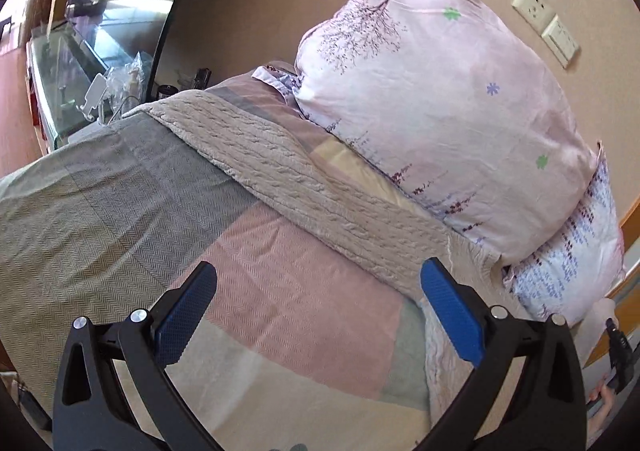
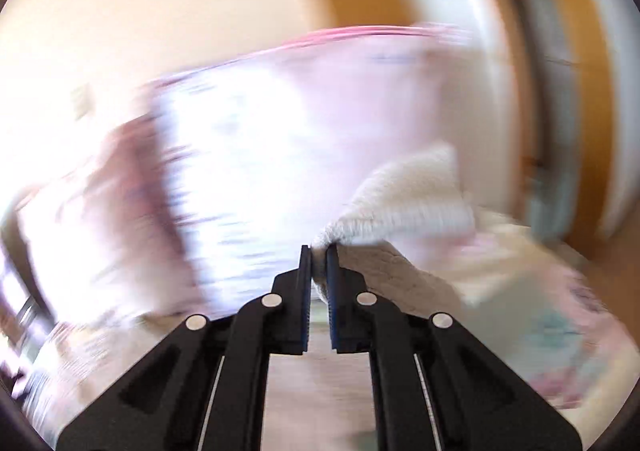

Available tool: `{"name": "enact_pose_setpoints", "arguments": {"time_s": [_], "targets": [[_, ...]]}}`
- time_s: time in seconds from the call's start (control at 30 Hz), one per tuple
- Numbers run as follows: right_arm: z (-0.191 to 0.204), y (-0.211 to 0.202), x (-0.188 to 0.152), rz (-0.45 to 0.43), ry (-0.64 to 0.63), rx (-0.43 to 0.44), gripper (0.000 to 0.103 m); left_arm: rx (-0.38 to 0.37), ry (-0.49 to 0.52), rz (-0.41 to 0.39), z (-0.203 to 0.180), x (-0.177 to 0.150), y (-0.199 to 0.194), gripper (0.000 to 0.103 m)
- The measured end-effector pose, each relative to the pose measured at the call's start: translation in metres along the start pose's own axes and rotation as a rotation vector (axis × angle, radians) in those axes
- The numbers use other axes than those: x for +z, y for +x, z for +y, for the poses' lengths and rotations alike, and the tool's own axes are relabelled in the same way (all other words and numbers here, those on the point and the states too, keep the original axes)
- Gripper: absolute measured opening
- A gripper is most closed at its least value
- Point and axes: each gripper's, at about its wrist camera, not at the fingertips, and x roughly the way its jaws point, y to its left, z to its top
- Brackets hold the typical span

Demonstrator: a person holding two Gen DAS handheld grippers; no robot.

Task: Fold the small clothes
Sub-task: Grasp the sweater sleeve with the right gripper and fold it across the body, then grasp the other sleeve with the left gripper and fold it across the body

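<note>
A cream cable-knit garment [image 1: 304,187] lies stretched across the bed in front of the pillows in the left wrist view. My left gripper [image 1: 318,283] is open and empty, above the checked bedspread just short of the knit. My right gripper [image 2: 319,251] is shut on a corner of the cream knit garment [image 2: 404,207] and holds it lifted off the bed. The right wrist view is heavily blurred by motion.
A pink floral pillow [image 1: 432,99] leans on the wall with a second patterned pillow [image 1: 572,251] beside it. The checked bedspread [image 1: 120,203] covers the bed. A glass tank and clutter [image 1: 80,79] stand past the bed's far left. Wall sockets [image 1: 546,23] are above.
</note>
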Motion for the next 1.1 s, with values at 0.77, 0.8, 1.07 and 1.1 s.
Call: {"name": "enact_pose_setpoints", "arguments": {"time_s": [0.77, 0.8, 1.07, 1.1], "targets": [[-0.012, 0.014, -0.056, 0.237, -0.002, -0.027, 0.082, 0.047, -0.702, -0.066, 0.143, 0.090, 0.081, 0.022], [-0.013, 0.013, -0.058, 0.238, -0.006, -0.031, 0.082, 0.045, -0.718, -0.066, 0.147, 0.089, 0.083, 0.008], [-0.047, 0.005, -0.069, 0.233, 0.029, -0.078, 0.083, -0.125, -0.345, -0.124, 0.030, 0.108, 0.060, 0.007], [-0.051, 0.003, -0.070, 0.230, 0.034, -0.085, 0.083, -0.171, -0.253, -0.123, -0.004, 0.107, 0.055, 0.007]]}}
